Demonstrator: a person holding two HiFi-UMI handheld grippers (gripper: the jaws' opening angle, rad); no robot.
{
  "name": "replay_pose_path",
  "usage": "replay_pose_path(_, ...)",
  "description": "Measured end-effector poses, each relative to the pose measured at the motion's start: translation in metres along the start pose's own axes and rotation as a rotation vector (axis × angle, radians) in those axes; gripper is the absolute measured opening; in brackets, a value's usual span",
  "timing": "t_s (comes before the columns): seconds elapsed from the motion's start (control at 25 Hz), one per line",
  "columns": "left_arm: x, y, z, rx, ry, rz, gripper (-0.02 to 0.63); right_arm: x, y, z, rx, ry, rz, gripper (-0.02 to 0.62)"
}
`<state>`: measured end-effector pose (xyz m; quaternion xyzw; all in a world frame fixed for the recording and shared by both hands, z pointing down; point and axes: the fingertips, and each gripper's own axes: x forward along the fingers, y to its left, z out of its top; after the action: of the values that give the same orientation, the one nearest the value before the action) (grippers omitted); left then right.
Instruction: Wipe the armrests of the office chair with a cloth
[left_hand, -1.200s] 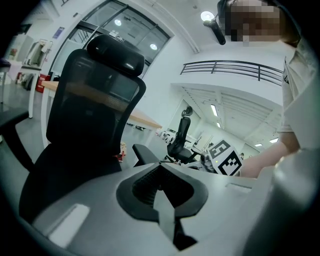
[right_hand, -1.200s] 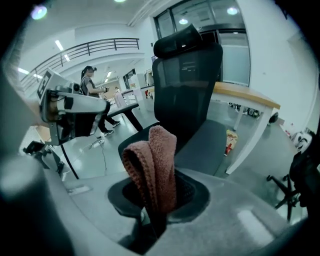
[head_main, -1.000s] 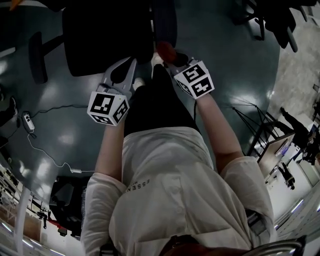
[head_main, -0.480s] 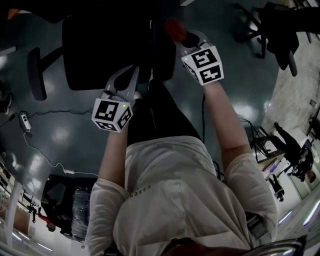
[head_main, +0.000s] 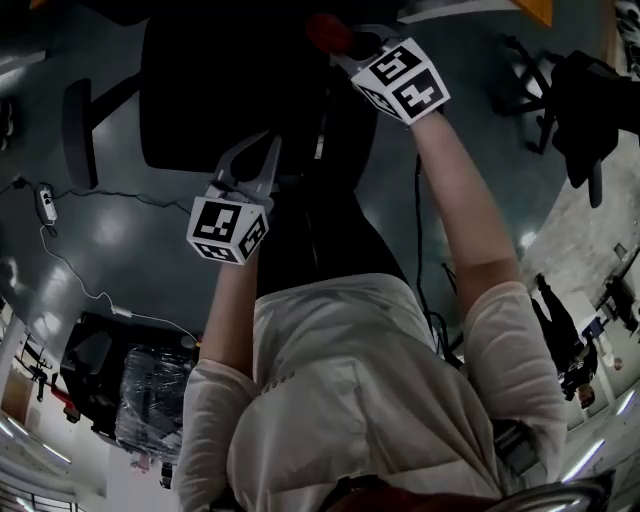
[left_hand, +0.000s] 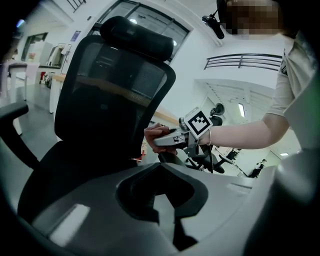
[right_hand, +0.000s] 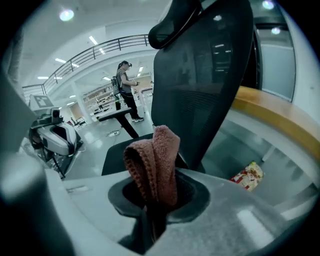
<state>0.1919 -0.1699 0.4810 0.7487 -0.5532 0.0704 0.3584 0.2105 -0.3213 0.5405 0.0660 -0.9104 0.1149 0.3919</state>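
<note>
While its jaws pinch the lower end of a folded reddish-brown knitted cloth (right_hand: 154, 160), the right gripper (right_hand: 152, 202) is held out ahead of the person, the cloth's loose fold standing up past the jaw tips. Just beyond and below the cloth lies what appears to be the nearer black padded armrest (left_hand: 167, 157) of a black mesh-backed office chair (head_main: 220, 90). Whether cloth and pad touch cannot be told. The pad's long axis looks to run straight away from the gripper, front to back along the seat, toward the tall backrest (right_hand: 200, 75) that rises behind the cloth. The right gripper is the nearer of the two to this armrest, so a wipe would likely be a push or pull along that line rather than across it. The cloth itself points up and forward, its length in line with the jaws. To the right gripper's left and closer to the person, the left gripper (left_hand: 162, 192) hangs over the front of the seat, jaws together with nothing between them. Well to the left, across the seat, the chair's other black armrest (head_main: 78, 120) lies parallel, apart from both grippers.
</note>
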Motion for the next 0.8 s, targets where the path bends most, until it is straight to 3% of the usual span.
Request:
replay_pose_path(0.12, 0.004, 0.007, 0.001, -0.009, 0.002, 0.003, 0.017, 0.013, 0.008, -0.011, 0.01, 0.062, 0.091, 0.051)
replay_pose_path(0.2, 0.008, 0.004, 0.0, -0.006, 0.016, -0.016, 0.017, 0.012, 0.008, -0.02, 0.03, 0.088, 0.109, 0.051)
replay_pose_path(0.52, 0.026, -0.011, 0.001, 0.026, 0.05, -0.09, 0.017, -0.013, -0.014, -0.048, 0.237, 0.066, 0.068, 0.051)
replay_pose_path(0.8, 0.029, -0.019, -0.004, 0.042, 0.077, -0.115, 0.017, -0.04, -0.019, -0.073, 0.303, 0.063, 0.028, 0.051)
